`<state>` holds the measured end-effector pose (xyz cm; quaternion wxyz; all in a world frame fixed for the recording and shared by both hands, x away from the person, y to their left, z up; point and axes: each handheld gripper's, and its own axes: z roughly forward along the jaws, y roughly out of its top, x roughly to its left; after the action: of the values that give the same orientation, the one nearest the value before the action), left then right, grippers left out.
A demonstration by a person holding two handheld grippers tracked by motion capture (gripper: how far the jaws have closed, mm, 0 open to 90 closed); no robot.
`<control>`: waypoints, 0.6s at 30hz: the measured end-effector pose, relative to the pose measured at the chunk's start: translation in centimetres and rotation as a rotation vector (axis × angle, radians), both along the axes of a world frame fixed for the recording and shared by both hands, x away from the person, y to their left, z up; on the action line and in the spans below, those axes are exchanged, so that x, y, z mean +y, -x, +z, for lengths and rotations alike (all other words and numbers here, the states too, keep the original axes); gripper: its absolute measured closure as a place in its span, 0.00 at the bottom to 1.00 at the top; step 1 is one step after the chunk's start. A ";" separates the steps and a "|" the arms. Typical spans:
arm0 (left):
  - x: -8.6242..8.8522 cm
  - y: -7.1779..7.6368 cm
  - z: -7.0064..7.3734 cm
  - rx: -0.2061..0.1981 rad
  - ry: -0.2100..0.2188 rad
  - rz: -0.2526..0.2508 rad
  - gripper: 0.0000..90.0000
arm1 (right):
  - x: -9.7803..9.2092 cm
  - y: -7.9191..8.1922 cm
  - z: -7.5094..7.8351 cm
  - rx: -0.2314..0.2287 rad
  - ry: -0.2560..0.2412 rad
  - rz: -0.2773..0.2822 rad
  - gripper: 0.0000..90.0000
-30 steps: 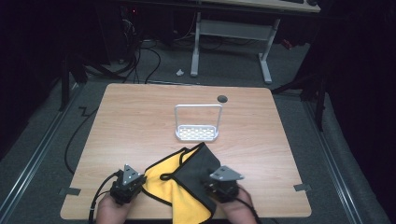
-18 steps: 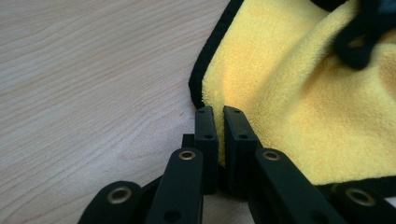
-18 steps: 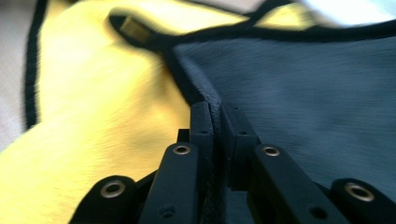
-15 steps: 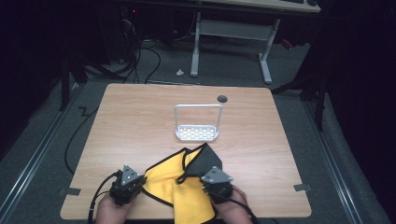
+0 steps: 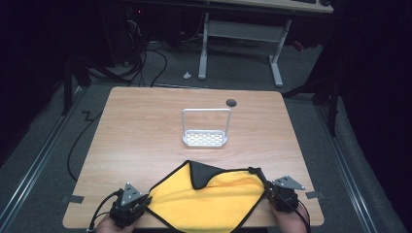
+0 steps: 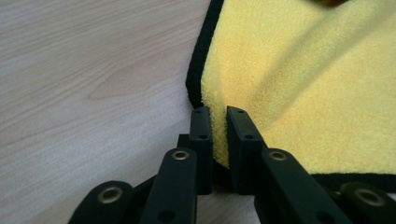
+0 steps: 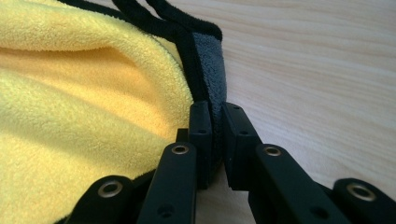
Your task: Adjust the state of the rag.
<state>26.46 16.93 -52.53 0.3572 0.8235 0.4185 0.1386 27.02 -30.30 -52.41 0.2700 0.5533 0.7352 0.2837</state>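
A yellow cloth (image 5: 209, 201) with black trim and a dark grey underside lies spread along the near edge of the wooden table (image 5: 145, 131). One far corner is folded over, showing the grey side. My left gripper (image 5: 141, 206) is shut on the cloth's left corner; in the left gripper view the jaws (image 6: 219, 119) pinch the yellow edge (image 6: 299, 93). My right gripper (image 5: 266, 191) is shut on the right corner, and in the right gripper view (image 7: 215, 116) the grey and black hem (image 7: 208, 60) runs between the jaws.
A white wire rack (image 5: 205, 128) with a perforated base stands upright at the table's middle. A round grommet hole (image 5: 231, 102) sits behind it. Beyond the table are cables and a desk frame (image 5: 243, 34) on the floor.
My right gripper has swung out to the right with its corner, pulling the bunched cloth out wide and flat. The left gripper has stayed put.
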 end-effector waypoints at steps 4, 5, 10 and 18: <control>0.0 -0.7 0.0 -0.006 -0.010 0.009 0.91 | 0.4 -0.5 0.1 0.001 0.003 0.011 0.76; -0.1 -1.0 0.0 -0.013 -0.015 0.008 0.91 | 0.5 -0.5 0.4 -0.021 0.008 0.003 0.72; -0.5 -6.3 0.3 -0.039 -0.103 0.008 0.90 | 2.2 -0.1 2.3 -0.111 0.016 0.023 0.66; -1.6 -15.6 0.3 -0.023 -0.091 0.054 0.89 | 3.9 0.4 0.1 0.013 0.061 0.115 0.88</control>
<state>42.09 15.34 -52.23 0.3203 0.8257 0.4297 0.1764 26.60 -26.36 -52.27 0.2650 0.5037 0.7757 0.2725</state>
